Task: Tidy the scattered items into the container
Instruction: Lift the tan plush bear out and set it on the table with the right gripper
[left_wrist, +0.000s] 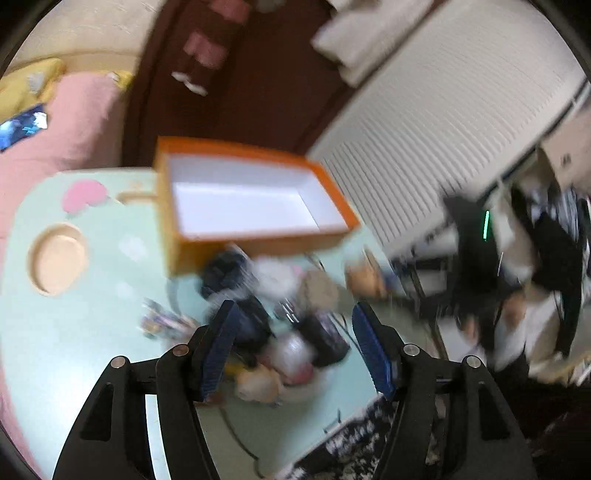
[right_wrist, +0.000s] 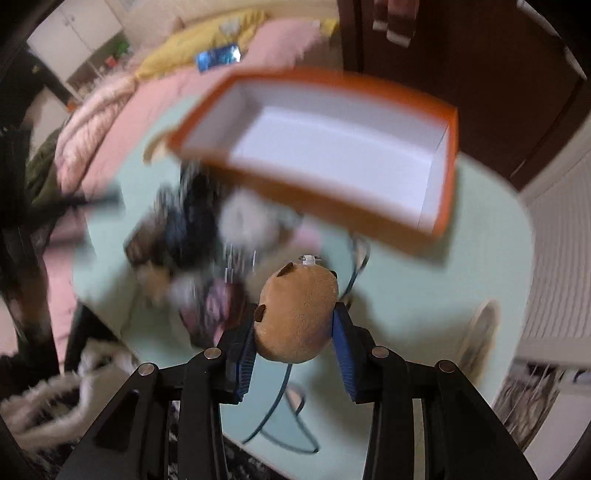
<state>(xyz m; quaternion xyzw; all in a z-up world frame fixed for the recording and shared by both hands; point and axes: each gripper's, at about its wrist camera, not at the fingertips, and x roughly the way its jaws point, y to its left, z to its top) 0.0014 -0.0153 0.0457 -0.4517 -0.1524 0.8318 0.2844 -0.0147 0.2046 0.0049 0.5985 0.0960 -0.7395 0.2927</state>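
Observation:
An orange box (left_wrist: 258, 236) with a white, empty inside stands on the pale green table (left_wrist: 74, 332); it also shows in the right wrist view (right_wrist: 295, 192). A blurred pile of small items (left_wrist: 280, 325) lies in front of it: dark pouches, a white fluffy ball (right_wrist: 243, 221), small plush toys. My left gripper (left_wrist: 291, 317) is open and empty above the pile. My right gripper (right_wrist: 295, 317) is shut on a brown plush toy (right_wrist: 299, 317) and holds it above the table, near the box's front wall.
A pink bed with a yellow cloth (right_wrist: 207, 48) lies beyond the table. A dark wooden door (left_wrist: 258, 74) and a white slatted panel (left_wrist: 443, 129) stand behind. A blue cord (right_wrist: 280, 406) lies on the table. A round recess (left_wrist: 57, 258) is sunk in the tabletop.

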